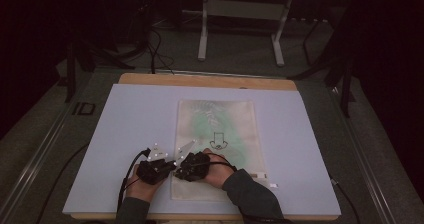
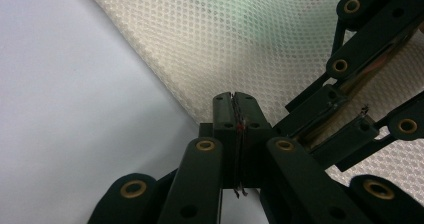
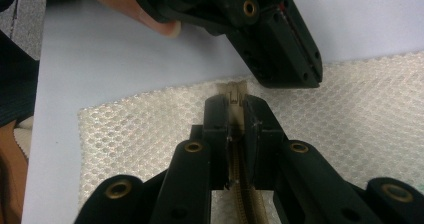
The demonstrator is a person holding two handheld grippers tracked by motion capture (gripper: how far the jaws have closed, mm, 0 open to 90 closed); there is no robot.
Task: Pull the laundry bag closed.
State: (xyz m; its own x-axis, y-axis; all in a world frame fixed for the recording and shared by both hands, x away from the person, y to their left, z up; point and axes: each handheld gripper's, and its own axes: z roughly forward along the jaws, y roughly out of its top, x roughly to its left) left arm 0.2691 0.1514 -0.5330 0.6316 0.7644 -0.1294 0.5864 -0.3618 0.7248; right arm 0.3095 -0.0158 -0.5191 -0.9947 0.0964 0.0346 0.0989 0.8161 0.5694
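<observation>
Black jaws are what we meet first: those of the right gripper [image 3: 235,116] are clamped on the beige zipper [image 3: 234,91] of a white mesh bag [image 3: 360,124], the zipper tape running down between the two pads and its end sticking out just past their tips. In the left gripper view, the jaws of the left gripper [image 2: 235,111] are pressed together with hardly a slit between them, and a thin dark strip with a small red spot sits in that slit; what it is we cannot tell. These jaws lie at the edge of the mesh bag [image 2: 240,39], where the netting meets the pale tabletop [image 2: 65,94]. The two grippers nearly touch, the left one reaching in from above in the right gripper view, a fingertip of the left hand [image 3: 162,26] beside it. From the high view we see the left gripper [image 1: 170,165] and right gripper [image 1: 179,168] meeting at the near left corner of the mesh bag [image 1: 220,109], which lies flat in the middle of the tabletop [image 1: 125,129], with green shading and a small dark drawing showing on it.
</observation>
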